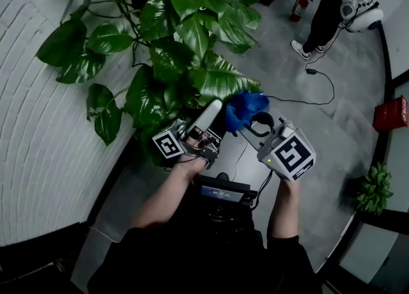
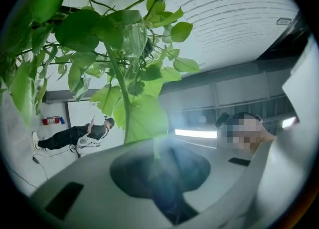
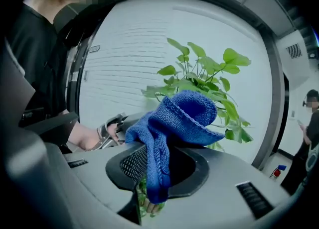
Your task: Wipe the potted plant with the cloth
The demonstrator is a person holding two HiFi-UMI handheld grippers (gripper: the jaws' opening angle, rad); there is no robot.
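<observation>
The potted plant (image 1: 172, 30) with large glossy leaves fills the upper left of the head view. My left gripper (image 1: 215, 106) points up into its lower leaves. In the left gripper view that gripper (image 2: 159, 168) is shut on the tip of a broad leaf (image 2: 144, 118) that hangs down between the jaws. Just right of it, my right gripper (image 1: 248, 125) is shut on a blue cloth (image 1: 246, 110). In the right gripper view the cloth (image 3: 184, 118) bunches over the jaws of that gripper (image 3: 157, 173), the plant (image 3: 209, 68) lies behind it, and the left gripper (image 3: 112, 126) is at the left.
A white brick wall (image 1: 38, 126) curves along the left. On the grey floor a person (image 1: 332, 5) stands at the top right near a fire extinguisher (image 1: 300, 6). A black cable (image 1: 307, 98) runs across the floor. A red box (image 1: 393, 114) and a small plant (image 1: 374, 187) are at the right.
</observation>
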